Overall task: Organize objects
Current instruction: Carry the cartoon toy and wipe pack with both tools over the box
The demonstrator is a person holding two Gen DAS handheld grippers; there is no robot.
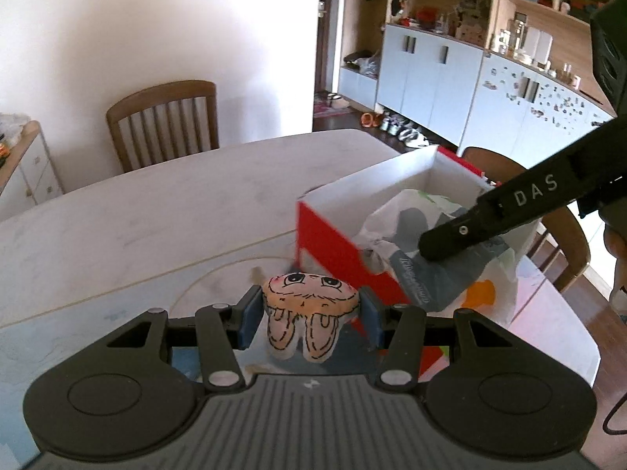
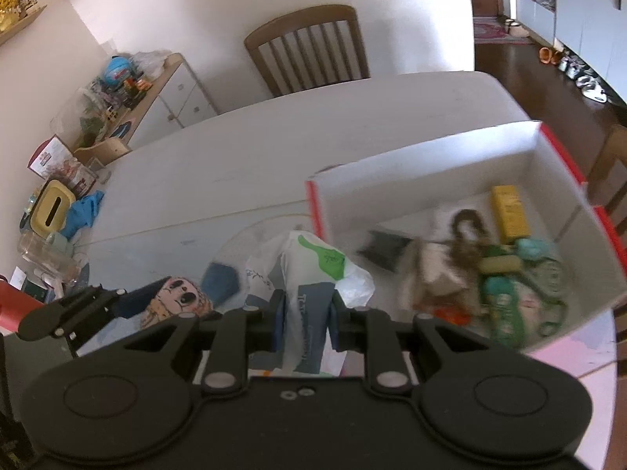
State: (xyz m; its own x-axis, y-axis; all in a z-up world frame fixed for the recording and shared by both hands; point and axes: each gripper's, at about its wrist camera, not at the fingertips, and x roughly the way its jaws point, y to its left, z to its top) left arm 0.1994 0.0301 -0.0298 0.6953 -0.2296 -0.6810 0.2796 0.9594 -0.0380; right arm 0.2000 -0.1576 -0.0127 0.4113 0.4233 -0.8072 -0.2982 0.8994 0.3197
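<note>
Bagged tongs [image 2: 305,323]; cluttered box [image 2: 431,164]

A cartoon-faced plush toy [image 1: 309,313] is clamped in the left claw [image 1: 310,319] above the desk [image 1: 156,211], beside a red-and-white box [image 1: 352,211] into which a plastic bag [image 1: 435,262] is held by the right claw [image 1: 435,248].

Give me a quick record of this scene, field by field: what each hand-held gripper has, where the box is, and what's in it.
left hand-held gripper: shut on small cartoon-face plush pouch, beside the box
right hand-held gripper: shut on crumpled white plastic bag, near the box's front corner
box: red-and-white open cardboard box on white table
box contents: yellow carton, green packets, other items too blurred to name
surroundings: brown wooden chair behind table
</note>
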